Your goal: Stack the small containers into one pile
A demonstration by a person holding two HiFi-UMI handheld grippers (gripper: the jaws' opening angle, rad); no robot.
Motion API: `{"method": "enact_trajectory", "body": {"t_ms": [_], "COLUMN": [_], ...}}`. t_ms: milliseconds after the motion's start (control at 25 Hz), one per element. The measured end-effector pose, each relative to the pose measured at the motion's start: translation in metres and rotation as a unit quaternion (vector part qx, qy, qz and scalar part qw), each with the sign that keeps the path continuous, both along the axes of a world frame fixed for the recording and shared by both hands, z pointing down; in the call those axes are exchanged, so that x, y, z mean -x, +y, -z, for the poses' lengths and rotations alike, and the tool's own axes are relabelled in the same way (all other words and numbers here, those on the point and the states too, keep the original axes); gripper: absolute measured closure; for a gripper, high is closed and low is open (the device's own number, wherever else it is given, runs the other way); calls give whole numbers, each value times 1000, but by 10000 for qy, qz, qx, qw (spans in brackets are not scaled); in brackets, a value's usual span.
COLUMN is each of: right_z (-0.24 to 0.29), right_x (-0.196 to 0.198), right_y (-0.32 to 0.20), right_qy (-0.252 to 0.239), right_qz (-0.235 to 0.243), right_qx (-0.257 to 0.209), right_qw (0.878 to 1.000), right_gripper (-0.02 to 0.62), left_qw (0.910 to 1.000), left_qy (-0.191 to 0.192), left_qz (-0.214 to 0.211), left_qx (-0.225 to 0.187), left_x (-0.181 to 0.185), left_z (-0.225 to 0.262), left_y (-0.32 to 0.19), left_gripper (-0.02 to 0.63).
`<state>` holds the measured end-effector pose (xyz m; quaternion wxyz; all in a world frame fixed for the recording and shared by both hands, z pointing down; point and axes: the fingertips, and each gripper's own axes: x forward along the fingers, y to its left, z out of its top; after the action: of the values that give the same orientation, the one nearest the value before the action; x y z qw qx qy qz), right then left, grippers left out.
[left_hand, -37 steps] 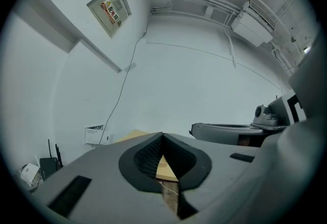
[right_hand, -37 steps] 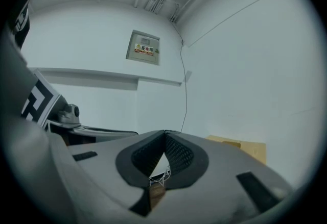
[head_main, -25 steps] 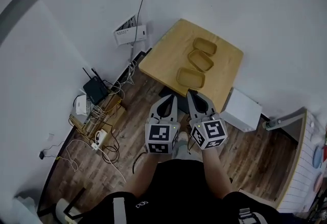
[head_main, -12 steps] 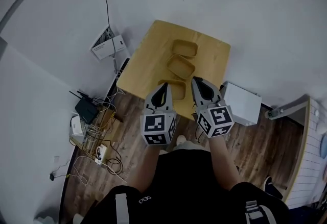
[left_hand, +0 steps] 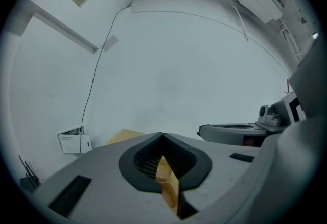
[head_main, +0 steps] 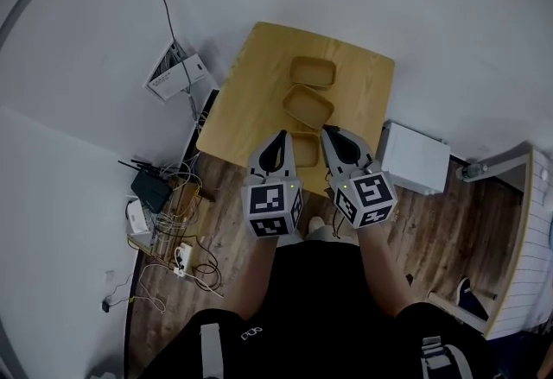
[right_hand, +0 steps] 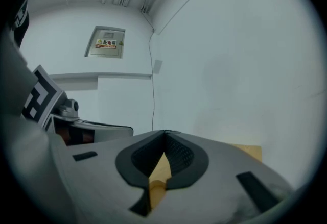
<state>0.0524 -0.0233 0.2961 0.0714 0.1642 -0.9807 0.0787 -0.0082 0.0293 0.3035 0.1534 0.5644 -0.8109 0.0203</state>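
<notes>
Three small tan containers lie in a row on the small wooden table (head_main: 251, 92): the far one (head_main: 313, 72), the middle one (head_main: 308, 106), and the near one (head_main: 305, 147), which is partly hidden between my grippers. The left gripper (head_main: 281, 136) and the right gripper (head_main: 327, 132) hover side by side over the table's near edge, both shut and holding nothing. In the left gripper view the shut tips (left_hand: 162, 134) meet, and a tan container (left_hand: 167, 179) shows through the gap below them. The right gripper view shows the same, with its tips (right_hand: 164, 131) shut above a tan patch (right_hand: 157, 179).
A white box (head_main: 416, 158) stands on the floor right of the table. A router (head_main: 151, 188), cables and a power strip (head_main: 183, 258) lie on the wood floor at the left. White walls close in behind the table; a white device (head_main: 177, 72) sits by the wall.
The table and containers have come closer and under the gripper tips as the person stepped towards them. Both grippers stayed shut and side by side.
</notes>
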Motion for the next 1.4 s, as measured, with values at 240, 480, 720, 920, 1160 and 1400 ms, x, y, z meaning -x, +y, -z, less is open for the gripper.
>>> {"method": "enact_trajectory", "body": {"t_ms": [240,480,720,920,1160,1400], "right_z": [-30,-61,-83,-116,-154,-173], "right_x": [5,19,20,18,10,1], "right_y": [-15,-10,-11,-11,-4,-6], "right_qy": [312,660,971,1287,1570,1786], "right_qz": [-344,-424,-566,-596,-658,-744], "right_qx": [322,572,732,950,1222,1336], "right_qw": [9984,9953,9910,9853,9778,9720], "right_gripper": [592,592,592,543,543,515], "left_qw": [9983,9945,9894,9835,9754,9714], "left_qy": [168,426,539,657,863,953], "left_qz": [-24,-39,-48,22,-13,-49], "left_qx": [555,957,1348,1686,2029,2175], "left_x": [20,39,45,51,54,54], "left_z": [-35,-69,-95,-125,-165,-187], "left_y": [-4,0,8,15,27,29], "left_gripper": [594,594,594,592,574,574]}}
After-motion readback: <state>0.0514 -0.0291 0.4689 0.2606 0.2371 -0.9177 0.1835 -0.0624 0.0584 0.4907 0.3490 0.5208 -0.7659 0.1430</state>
